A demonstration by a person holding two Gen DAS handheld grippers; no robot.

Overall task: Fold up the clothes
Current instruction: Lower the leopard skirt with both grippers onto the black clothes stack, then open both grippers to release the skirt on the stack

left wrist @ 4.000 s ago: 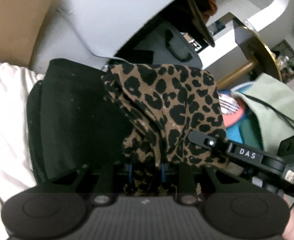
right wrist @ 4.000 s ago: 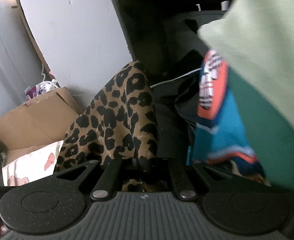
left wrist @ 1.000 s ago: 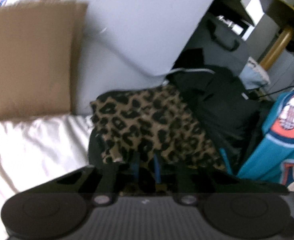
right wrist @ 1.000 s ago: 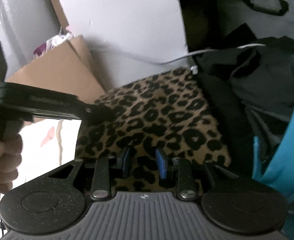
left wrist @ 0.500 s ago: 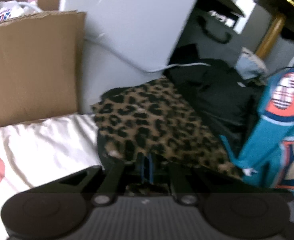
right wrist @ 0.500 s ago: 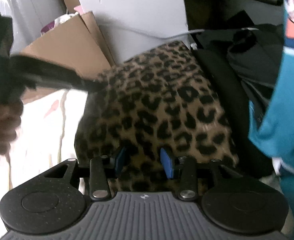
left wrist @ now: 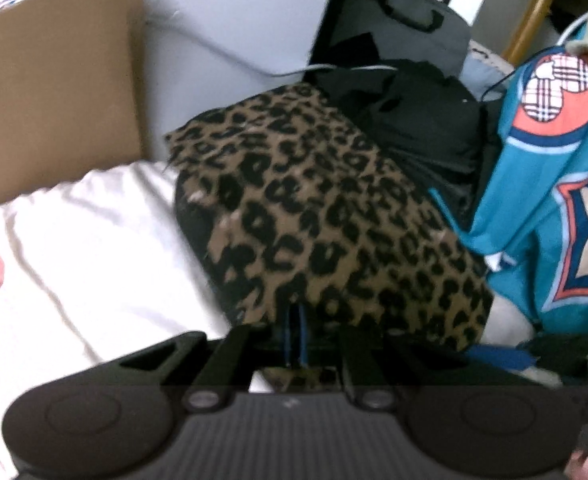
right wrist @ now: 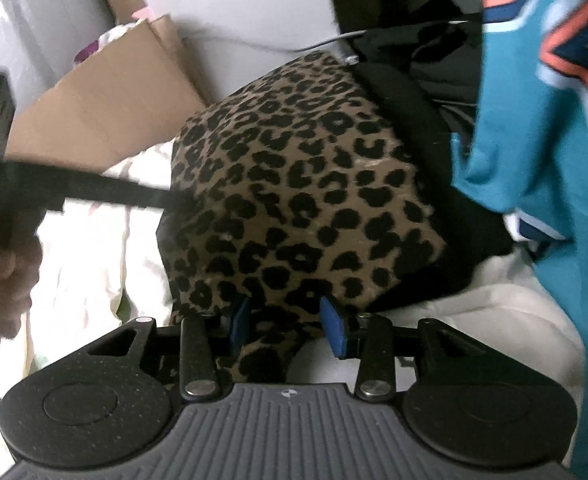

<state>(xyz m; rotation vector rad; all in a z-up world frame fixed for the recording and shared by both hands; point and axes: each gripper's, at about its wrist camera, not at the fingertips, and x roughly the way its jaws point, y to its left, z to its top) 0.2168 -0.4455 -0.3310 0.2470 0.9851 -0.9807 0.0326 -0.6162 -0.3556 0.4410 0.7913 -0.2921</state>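
the left gripper has its fingers pinched together on the near hem of the leopard-print garment. the right gripper has fingers standing apart, a fold of the same cloth lying loose between them (the pads do not press it). the garment lies spread over a black garment on white bedding, with a teal jersey just beside and a cardboard box behind.
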